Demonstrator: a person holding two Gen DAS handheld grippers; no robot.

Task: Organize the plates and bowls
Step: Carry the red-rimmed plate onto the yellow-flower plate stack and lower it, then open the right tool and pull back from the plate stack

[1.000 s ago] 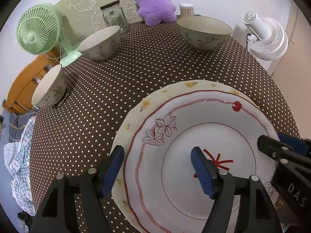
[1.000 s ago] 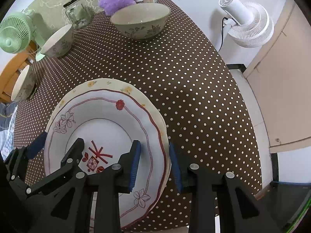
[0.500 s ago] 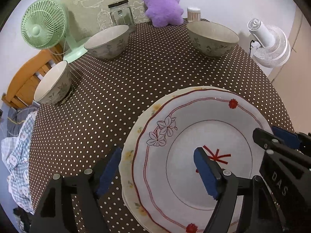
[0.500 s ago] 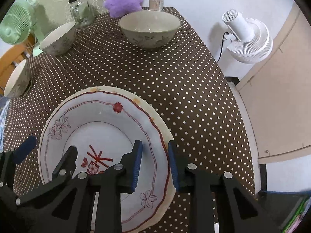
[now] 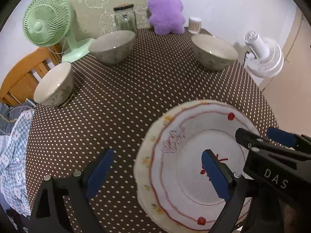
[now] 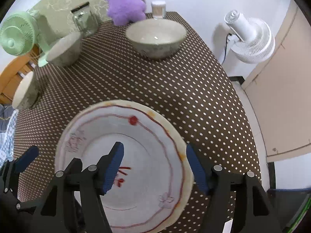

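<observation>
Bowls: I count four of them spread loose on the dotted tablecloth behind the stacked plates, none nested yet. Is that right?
Not quite: there are three bowls, not four. The left wrist view shows one at the left edge, one by the green fan and one at the far right. All three stand apart on the dotted tablecloth behind the stacked plates, none nested.

Glossy glazed ceramic plate (image 5: 196, 155) and bowls (image 5: 214, 51) sit on a matt dotted cloth (image 5: 136, 97), near a fuzzy purple plush (image 5: 166, 11).
</observation>
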